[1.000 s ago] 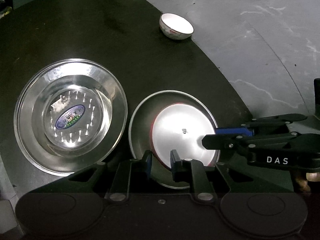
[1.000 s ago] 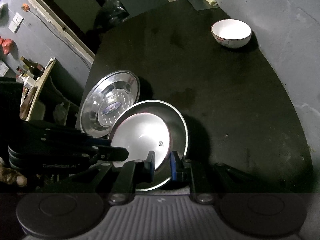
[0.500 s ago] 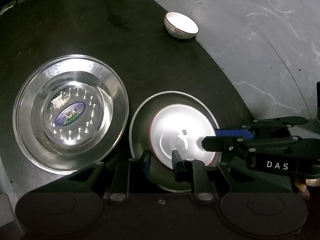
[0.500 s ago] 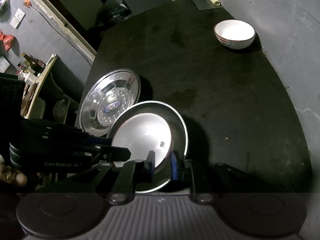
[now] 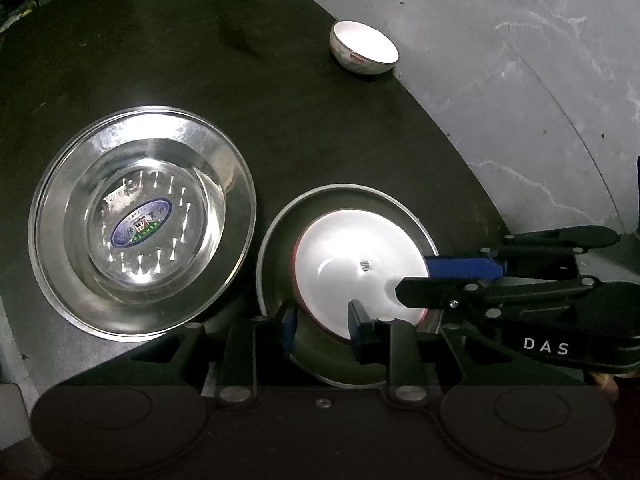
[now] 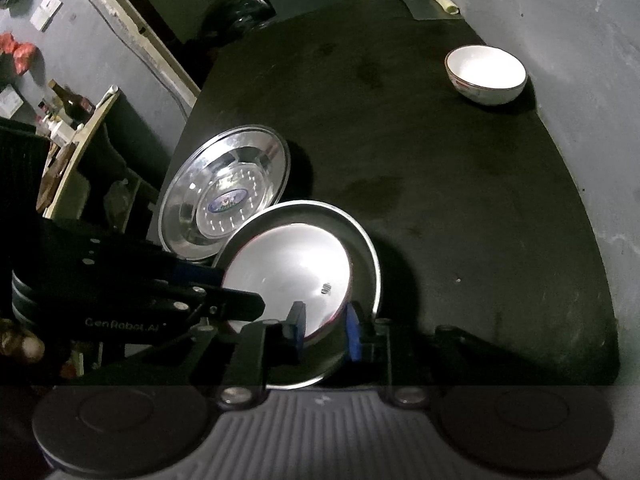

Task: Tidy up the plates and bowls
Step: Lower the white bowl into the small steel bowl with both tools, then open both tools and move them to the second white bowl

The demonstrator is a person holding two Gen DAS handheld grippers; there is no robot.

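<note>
With the white plate [image 5: 352,268] nested in the steel dish [image 5: 280,240] near the table's [image 5: 280,92] front edge, my left gripper [image 5: 322,320] and right gripper [image 6: 323,325] are opening off its rim, pads apart.

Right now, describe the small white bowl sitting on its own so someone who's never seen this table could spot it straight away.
Start at the dark round table and follow its far right edge, next to the grey wall. The small white bowl stands there alone, well apart from the steel dish and the steel plate with a white dish in it. It is the only ceramic bowl with a thin dark rim and red pattern outside.
</note>
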